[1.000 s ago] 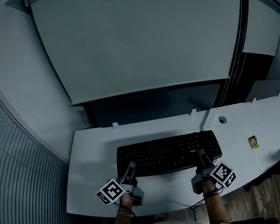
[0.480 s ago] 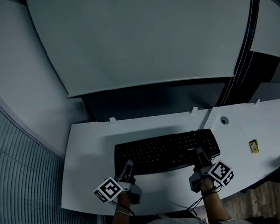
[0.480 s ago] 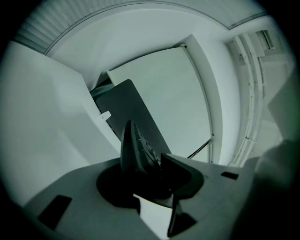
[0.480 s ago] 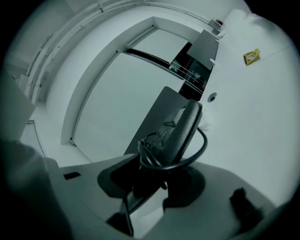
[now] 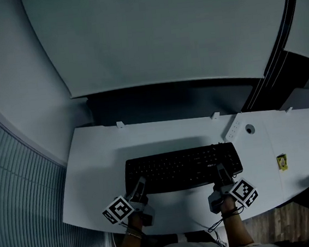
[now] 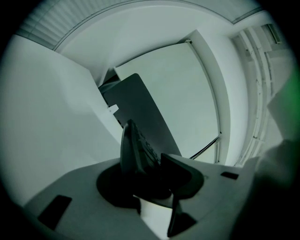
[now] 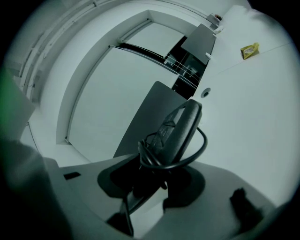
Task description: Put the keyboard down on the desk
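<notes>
A black keyboard [image 5: 183, 168] lies lengthwise over the white desk [image 5: 92, 159], in the middle near the front edge. My left gripper [image 5: 140, 185] is shut on the keyboard's front left edge, and its own view shows the keyboard [image 6: 133, 147] edge-on between the jaws. My right gripper [image 5: 222, 173] is shut on the front right edge. In the right gripper view the keyboard [image 7: 180, 129] stands in the jaws with its black cable [image 7: 199, 145] looped round them. Whether the keyboard touches the desk I cannot tell.
A white power strip [image 5: 231, 129] and a round cable hole [image 5: 249, 129] sit at the desk's back right. A small yellow object [image 5: 281, 162] lies to the right. A large grey panel [image 5: 156, 32] stands behind the desk. Ribbed flooring [image 5: 20, 205] runs along the left.
The keyboard and both grippers keep their places on the desk. The head view has shifted a little, so the desk sits slightly lower and more to the left.
</notes>
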`<state>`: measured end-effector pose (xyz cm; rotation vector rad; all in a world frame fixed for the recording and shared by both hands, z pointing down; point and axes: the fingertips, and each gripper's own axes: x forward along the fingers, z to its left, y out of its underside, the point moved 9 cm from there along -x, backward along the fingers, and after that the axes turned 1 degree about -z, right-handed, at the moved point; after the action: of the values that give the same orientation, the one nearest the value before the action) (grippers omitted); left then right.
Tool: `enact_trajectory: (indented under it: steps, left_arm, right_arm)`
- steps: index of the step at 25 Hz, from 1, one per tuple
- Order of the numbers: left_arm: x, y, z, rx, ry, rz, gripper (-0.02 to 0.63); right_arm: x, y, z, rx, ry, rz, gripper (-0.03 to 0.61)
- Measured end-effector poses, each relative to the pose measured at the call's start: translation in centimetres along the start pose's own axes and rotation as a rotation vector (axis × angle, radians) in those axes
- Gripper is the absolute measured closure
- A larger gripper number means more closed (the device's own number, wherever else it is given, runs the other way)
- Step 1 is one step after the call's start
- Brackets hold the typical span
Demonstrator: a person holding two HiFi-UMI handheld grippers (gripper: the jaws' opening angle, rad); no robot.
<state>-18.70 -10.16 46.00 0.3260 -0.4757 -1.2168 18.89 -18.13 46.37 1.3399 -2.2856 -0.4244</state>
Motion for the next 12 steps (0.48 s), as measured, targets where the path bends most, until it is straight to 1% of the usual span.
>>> enact_trajectory:
  steps: [12]
  left_arm:
    - [-0.2,2.8,3.7,-0.063,-0.094,0.028,0.465]
  right_arm:
    - [0.8,2.1,-3.7,0.012,0.074,0.083,0.414]
